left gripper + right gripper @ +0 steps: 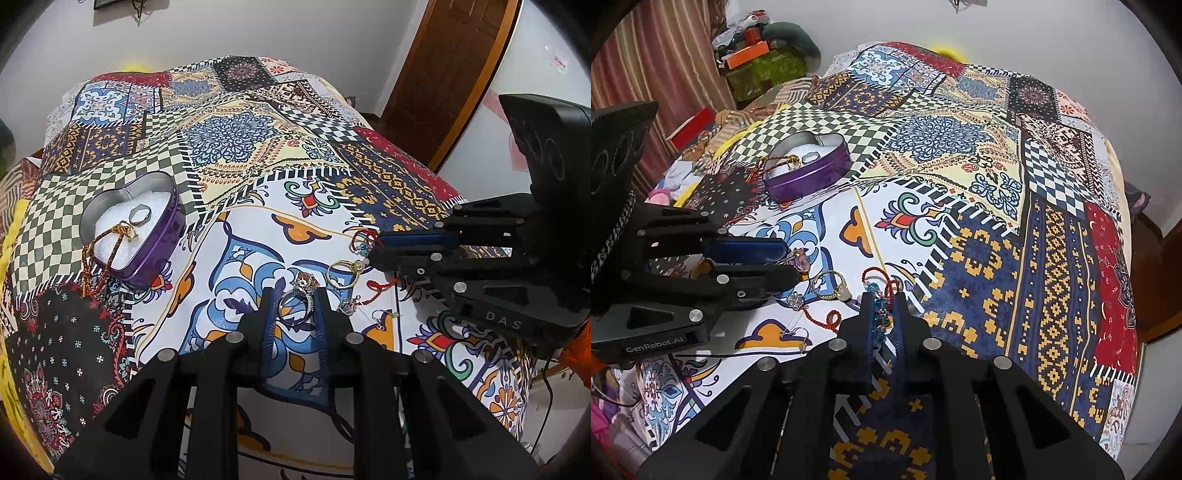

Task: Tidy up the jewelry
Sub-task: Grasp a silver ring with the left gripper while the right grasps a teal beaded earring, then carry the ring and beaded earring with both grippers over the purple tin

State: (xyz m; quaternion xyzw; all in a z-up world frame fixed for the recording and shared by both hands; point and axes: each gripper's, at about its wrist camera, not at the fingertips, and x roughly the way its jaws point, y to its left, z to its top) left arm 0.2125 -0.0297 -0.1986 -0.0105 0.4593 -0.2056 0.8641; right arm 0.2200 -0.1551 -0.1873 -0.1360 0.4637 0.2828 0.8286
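My left gripper [293, 301] has its jaws drawn in narrow on a silver ring [295, 306] with a large amber stone, one blue pad on each side of the band, pressing it where it sits on the patterned cloth [236, 236]. From the right wrist view the same ring [799, 260] shows as a pinkish stone poking out just past the left gripper's tips.

My right gripper [882, 306] is pinched all the way down on a beaded cord bracelet [881, 314], red cord with turquoise beads; the beads run up between the two pads and the red loops spill out ahead of the tips. In the left wrist view that gripper [375, 245] comes in from the right, with the bracelet's loops at its tip.

Just beside both grippers lies a gold ring [341, 273] with a pale stone, flat on the cloth between the silver ring and the bracelet. Near it are a small crystal charm [347, 305] and a thin wire earring [382, 319], both loose on the cloth.

Well apart, off to the left, stands the heart-shaped purple tin [162, 240], lid off, white padding inside. A plain silver band [139, 215] lies in it, and a gold-and-red cord piece [110, 247] hangs over its near rim.

The cloth covers what I take for a bed; I cannot tell for sure.
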